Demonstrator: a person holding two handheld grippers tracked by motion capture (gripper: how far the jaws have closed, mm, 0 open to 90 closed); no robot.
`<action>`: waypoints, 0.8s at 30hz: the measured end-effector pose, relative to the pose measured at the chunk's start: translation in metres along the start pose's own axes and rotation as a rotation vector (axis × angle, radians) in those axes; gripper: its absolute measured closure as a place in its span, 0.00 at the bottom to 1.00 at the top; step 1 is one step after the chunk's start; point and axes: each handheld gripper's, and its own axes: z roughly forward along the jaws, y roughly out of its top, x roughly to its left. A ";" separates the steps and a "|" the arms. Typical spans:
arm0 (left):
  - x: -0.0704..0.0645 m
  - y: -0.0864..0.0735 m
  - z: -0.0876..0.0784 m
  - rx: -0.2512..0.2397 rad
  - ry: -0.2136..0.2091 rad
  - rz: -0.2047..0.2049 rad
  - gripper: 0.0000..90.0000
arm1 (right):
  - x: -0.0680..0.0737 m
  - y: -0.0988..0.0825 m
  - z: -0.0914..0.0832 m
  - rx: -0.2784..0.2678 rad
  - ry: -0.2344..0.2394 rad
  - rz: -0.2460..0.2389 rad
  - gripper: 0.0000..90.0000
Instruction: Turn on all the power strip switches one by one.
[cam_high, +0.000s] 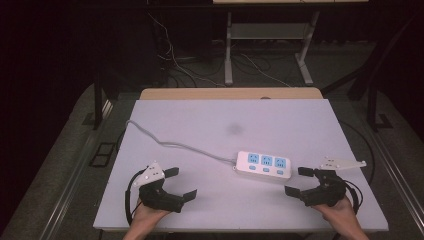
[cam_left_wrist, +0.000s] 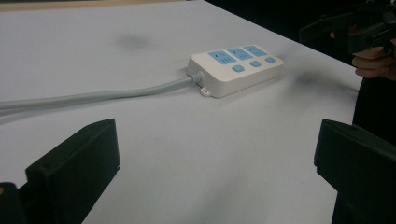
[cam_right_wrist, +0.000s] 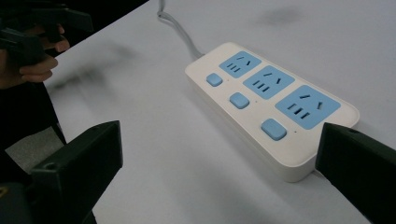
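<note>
Here both your grippers, left (cam_high: 181, 184) and right (cam_high: 299, 181), hover with jaws wide, nothing yet grasped; the strip (cam_high: 263, 164) at the right gripper's 11 o'clock looks your likely next reach.

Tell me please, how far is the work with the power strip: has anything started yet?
Nothing looks done yet. The power strip lies flat on the white table, its grey cord trailing off the far left edge, nothing plugged into its sockets. In hand: nothing; the left gripper and the right gripper are both open, apart from the strip. Any handling of it is still left.
</note>
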 end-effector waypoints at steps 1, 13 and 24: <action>0.000 0.000 0.000 0.001 0.001 0.002 0.00 | 0.000 0.000 0.000 0.000 0.000 0.000 0.01; 0.000 0.000 0.000 0.003 -0.003 0.002 0.00 | 0.002 0.001 0.000 0.015 0.007 0.000 0.01; -0.001 -0.001 0.001 0.011 -0.005 0.002 0.00 | 0.006 0.005 0.002 0.045 0.009 -0.014 0.01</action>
